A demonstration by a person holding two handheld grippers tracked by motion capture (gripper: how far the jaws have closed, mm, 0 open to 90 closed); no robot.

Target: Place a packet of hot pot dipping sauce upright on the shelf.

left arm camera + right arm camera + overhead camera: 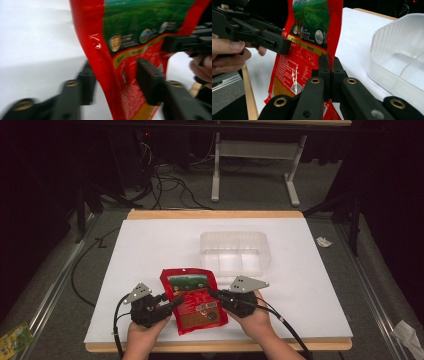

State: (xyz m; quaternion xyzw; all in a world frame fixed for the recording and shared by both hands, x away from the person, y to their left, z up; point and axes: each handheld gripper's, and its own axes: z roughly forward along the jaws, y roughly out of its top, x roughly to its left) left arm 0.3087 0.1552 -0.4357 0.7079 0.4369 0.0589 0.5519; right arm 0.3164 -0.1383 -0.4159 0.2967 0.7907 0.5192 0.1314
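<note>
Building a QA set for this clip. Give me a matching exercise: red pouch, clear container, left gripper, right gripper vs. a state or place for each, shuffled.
Things:
1. red pouch
2. clear container
3. left gripper
4. right gripper

States or places:
A. jaws apart, on either side of the pouch's edge
B. empty, divided inside, on the white table beyond the grippers
C. jaws clamped on the pouch's edge
D. held between the two grippers

Pairs: 1-D, 2-B, 3-A, 4-C
</note>
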